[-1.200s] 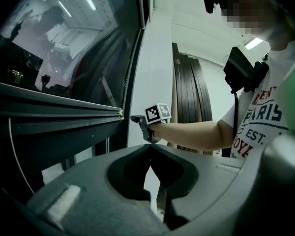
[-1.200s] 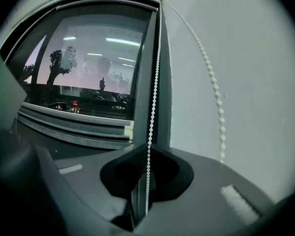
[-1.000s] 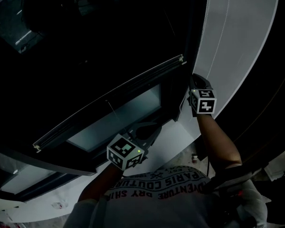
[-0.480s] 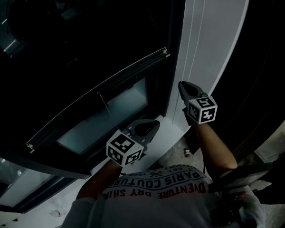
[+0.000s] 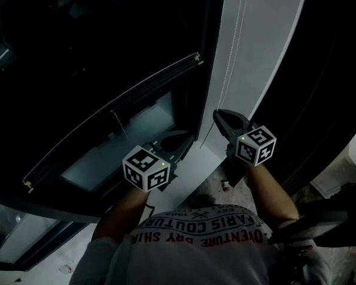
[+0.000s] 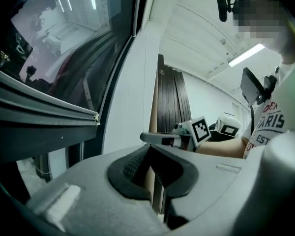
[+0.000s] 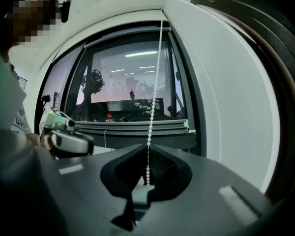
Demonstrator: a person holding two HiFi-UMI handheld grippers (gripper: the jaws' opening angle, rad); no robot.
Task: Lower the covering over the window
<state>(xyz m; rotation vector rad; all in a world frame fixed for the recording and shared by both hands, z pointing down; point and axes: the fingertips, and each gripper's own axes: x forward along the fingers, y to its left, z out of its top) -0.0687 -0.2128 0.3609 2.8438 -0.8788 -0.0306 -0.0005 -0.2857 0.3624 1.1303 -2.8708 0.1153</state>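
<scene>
The roller blind's bottom rail (image 5: 113, 108) runs slantwise across the dark window (image 5: 77, 52); it also shows as a grey bar (image 7: 137, 127) and a grey rail (image 6: 39, 112). A white bead chain (image 7: 155, 73) hangs along the white wall strip (image 5: 261, 40) beside the window. My right gripper (image 7: 148, 149) is shut on this chain, which runs on down between the pads. In the head view the right gripper (image 5: 218, 115) sits at the strip's lower end. My left gripper (image 5: 181, 137) is shut on nothing, near the sill; its tips (image 6: 150, 148) meet.
The window frame's dark upright (image 5: 204, 82) stands between glass and wall strip. A dark slatted panel (image 6: 172, 102) rises to the right of the white strip. The white sill (image 5: 184, 171) lies below both grippers. The person's printed shirt (image 5: 202, 236) fills the bottom of the head view.
My right gripper has swung leftward and lower in the head view, away from the wall strip, still closed. The left gripper has shifted slightly. The whole view has moved with the head.
</scene>
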